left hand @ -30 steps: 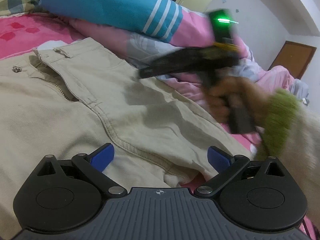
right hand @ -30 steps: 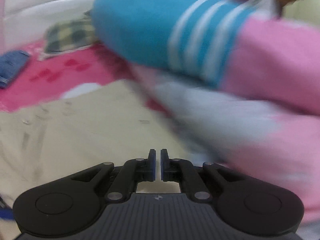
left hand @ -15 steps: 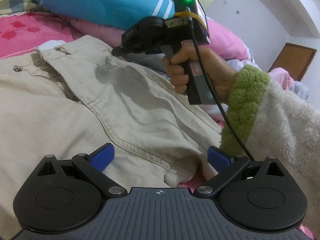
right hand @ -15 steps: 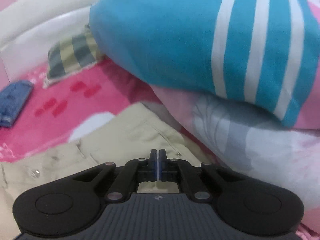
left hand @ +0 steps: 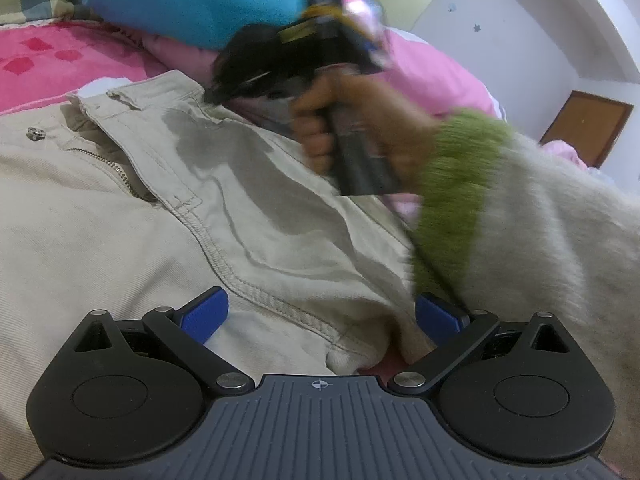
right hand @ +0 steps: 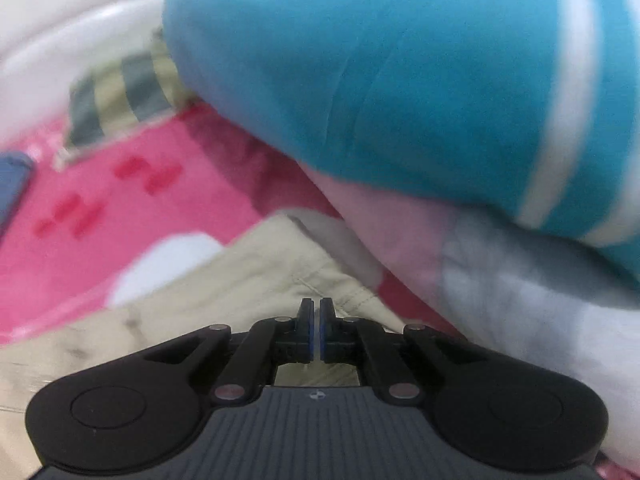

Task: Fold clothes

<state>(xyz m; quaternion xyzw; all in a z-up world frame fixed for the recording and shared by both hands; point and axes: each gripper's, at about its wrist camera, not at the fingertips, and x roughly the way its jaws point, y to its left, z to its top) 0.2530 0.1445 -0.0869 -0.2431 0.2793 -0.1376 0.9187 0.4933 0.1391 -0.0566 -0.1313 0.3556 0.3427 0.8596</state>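
Now, with your right claw (right hand: pixel 314 330) pinched empty above the khaki trousers' (left hand: pixel 132 236) waistband corner (right hand: pixel 320 276) and your left claw (left hand: pixel 320 314) gaping empty over the side seam, spread the right wide before biting the waistband.

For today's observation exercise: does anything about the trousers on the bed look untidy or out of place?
Yes. The beige trousers lie unfolded with the fly unzipped and waistband flapped open, the top corner pushed against the piled bedding. Nothing looks torn or spilled.
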